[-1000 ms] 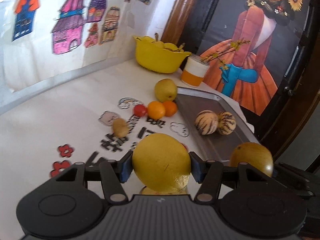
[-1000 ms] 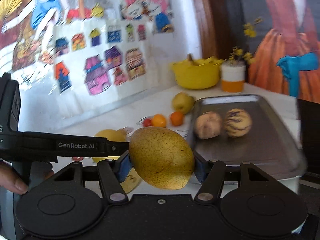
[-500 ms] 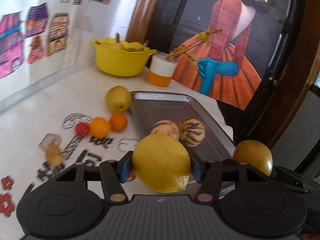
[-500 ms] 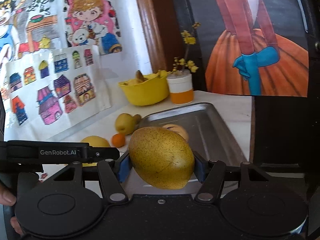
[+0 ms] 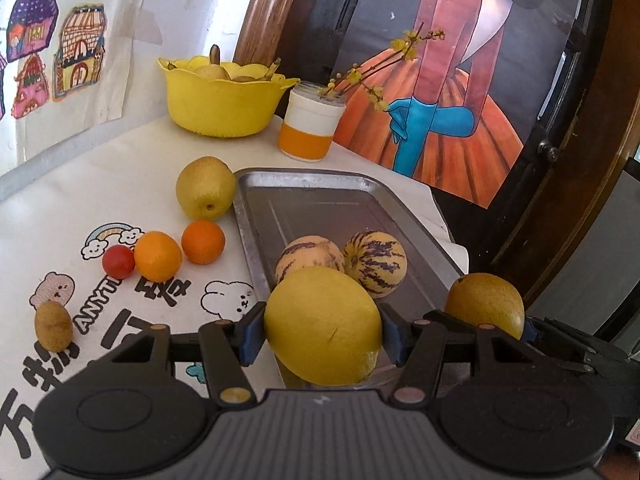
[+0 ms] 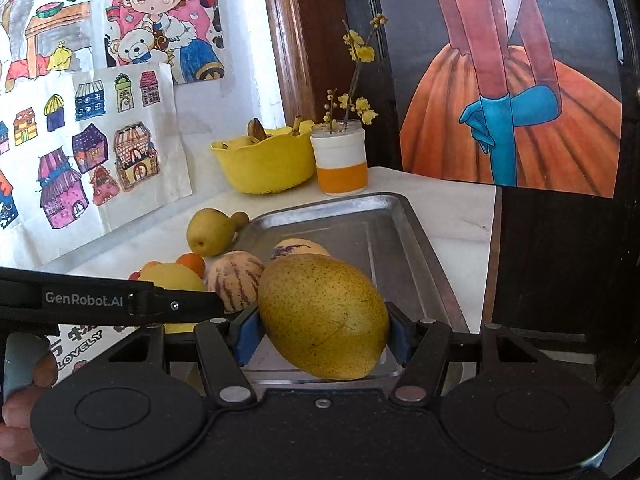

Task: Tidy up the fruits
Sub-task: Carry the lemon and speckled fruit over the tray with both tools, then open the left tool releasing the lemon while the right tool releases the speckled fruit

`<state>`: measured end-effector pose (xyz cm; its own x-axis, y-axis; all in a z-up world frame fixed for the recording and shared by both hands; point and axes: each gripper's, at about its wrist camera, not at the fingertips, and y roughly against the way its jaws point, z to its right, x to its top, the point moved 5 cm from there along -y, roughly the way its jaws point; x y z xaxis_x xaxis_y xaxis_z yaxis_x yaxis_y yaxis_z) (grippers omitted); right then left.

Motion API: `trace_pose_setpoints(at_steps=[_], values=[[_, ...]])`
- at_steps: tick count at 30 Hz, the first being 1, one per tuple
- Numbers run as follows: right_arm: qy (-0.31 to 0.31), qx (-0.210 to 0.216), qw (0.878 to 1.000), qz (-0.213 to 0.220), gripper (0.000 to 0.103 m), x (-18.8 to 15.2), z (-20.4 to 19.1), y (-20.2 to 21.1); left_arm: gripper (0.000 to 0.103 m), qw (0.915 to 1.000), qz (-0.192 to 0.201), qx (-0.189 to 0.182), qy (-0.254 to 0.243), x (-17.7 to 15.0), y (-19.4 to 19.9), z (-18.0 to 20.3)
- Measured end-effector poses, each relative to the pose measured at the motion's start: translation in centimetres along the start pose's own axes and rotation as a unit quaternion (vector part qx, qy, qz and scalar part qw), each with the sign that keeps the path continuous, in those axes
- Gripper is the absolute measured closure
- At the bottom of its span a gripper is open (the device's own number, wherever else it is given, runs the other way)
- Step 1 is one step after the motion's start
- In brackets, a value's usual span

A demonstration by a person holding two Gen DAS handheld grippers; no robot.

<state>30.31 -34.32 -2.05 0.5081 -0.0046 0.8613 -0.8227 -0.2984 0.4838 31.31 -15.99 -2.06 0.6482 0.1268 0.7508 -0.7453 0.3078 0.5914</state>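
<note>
My left gripper (image 5: pixel 322 330) is shut on a yellow lemon-like fruit (image 5: pixel 320 320), held over the near end of the metal tray (image 5: pixel 320 196). My right gripper (image 6: pixel 322 334) is shut on a brown-speckled pear (image 6: pixel 320 312), also over the tray's near end (image 6: pixel 400 220); the pear shows at the right in the left wrist view (image 5: pixel 486 306). Two striped melons (image 5: pixel 374 262) lie in the tray. On the cloth left of the tray lie a green pear (image 5: pixel 206 192), two oranges (image 5: pixel 158 256), a cherry tomato (image 5: pixel 118 262) and a kiwi (image 5: pixel 53 325).
A yellow bowl (image 5: pixel 222 100) holding fruit and a white-and-orange cup (image 5: pixel 310 124) with flower twigs stand at the back. Drawings hang on the wall to the left. A painting (image 5: pixel 440 80) leans behind the table. The table's right edge runs beside the tray.
Both grippers have moved right and forward with their fruits, from over the cloth to over the near end of the tray. Both stay shut.
</note>
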Motion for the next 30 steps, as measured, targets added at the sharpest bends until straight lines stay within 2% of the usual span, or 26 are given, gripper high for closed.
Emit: trace_pose_setpoints(at_steps=[9,30], values=[[-0.005,-0.014,1.0,-0.012,0.039,-0.4,0.8,-0.7,0.041,0.9999,-0.007,-0.005,-0.008,-0.2,-0.6,0.2],[-0.01,-0.031,0.999,-0.024,0.039,-1.1,1.5,-1.0,0.041,0.9997,0.002,-0.001,-0.026,-0.2,-0.9,0.3]])
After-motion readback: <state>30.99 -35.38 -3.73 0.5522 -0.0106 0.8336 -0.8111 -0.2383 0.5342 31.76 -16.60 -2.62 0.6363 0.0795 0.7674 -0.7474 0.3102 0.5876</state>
